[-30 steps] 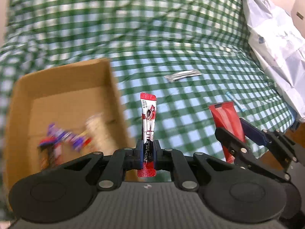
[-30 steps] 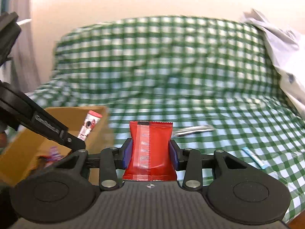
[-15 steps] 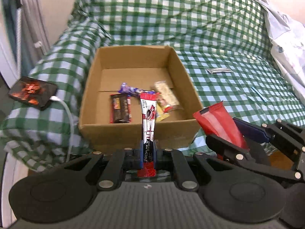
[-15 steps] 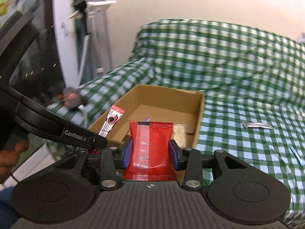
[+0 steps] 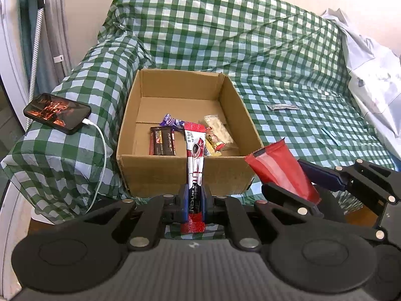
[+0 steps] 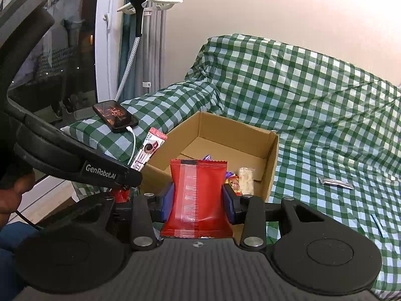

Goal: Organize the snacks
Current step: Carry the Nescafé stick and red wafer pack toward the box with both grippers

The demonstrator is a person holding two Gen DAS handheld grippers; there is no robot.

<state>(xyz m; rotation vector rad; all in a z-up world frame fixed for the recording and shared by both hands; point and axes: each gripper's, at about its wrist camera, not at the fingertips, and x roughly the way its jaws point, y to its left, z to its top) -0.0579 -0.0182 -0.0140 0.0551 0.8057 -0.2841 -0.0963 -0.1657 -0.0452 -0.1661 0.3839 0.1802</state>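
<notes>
Red-and-white stick sachet [image 5: 195,160] pinched upright in left gripper [image 5: 192,202], jaws narrow and clamped on its lower end; seen at frame centre in left wrist view, top end overlapping near wall of cardboard box [image 5: 160,173]. Wide red packet [image 6: 198,195] clamped between blue pads [image 6: 228,207] of right gripper [image 6: 198,207], jaws part-spread to packet's width; centre of right wrist view, just short of box. Inside box, at near right: dark bar [image 5: 162,144], purple wrapper [image 5: 173,122], pale wrapped snack [image 5: 220,131]. Box resting on green-checked cover [image 5: 225,37]. Silver sachet [image 5: 282,107] and blue strip [image 5: 331,136] loose on cover, right of box. Phone [image 5: 57,113] with white cable [image 5: 100,160] at left.
</notes>
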